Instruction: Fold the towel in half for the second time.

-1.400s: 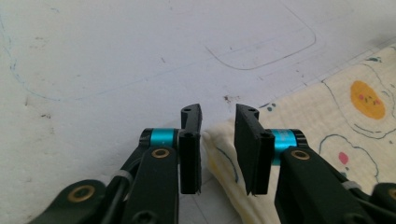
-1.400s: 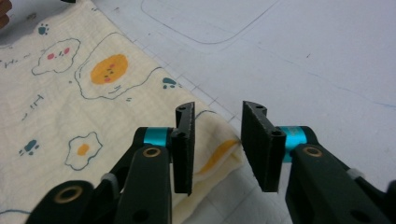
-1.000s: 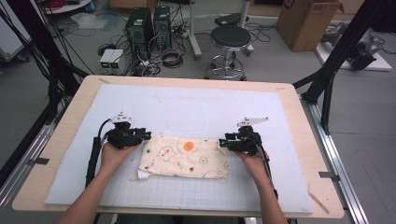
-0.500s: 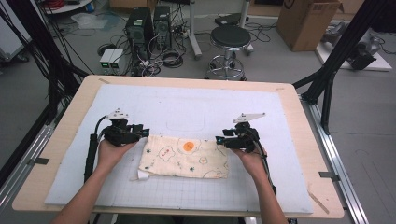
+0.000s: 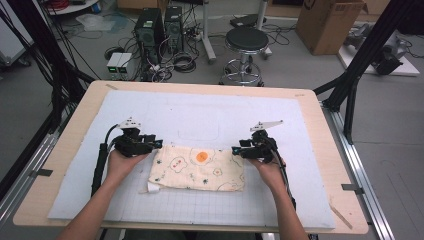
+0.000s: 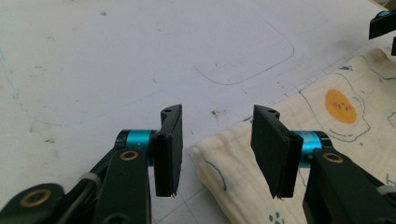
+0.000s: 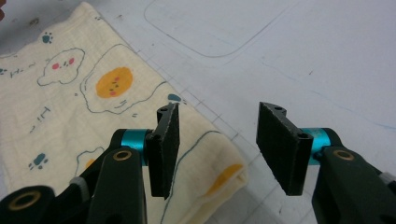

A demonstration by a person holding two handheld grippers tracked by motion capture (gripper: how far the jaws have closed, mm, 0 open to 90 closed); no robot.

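**Folded cloth lies flat between two open grippers**

A cream cloth (image 5: 199,168) printed with fried eggs and paw marks lies folded into a flat rectangle on the white mat (image 5: 210,115), a little below the middle of the high view. The left gripper (image 5: 156,143) sits at the cloth's upper left corner and the right gripper (image 5: 235,150) at its upper right corner, each held in a hand coming up from the bottom edge of the frame.

In the left gripper view the jaws stand about half apart and have just been opening. The rounded corner of the cloth (image 6: 243,154) reaches into the gap from the lower right, closer to the right-hand jaw; neither pad presses on it.

In the right gripper view the jaws also stand about half apart, with nothing pinched. The corner of the cloth (image 7: 219,179) lies low in the gap, tucked close beside the left-hand jaw, while the rest of the gap shows bare mat. The cloth spreads away toward the upper left of that frame.

The mat covers a wooden table (image 5: 320,115). No boxes or trays stand on it
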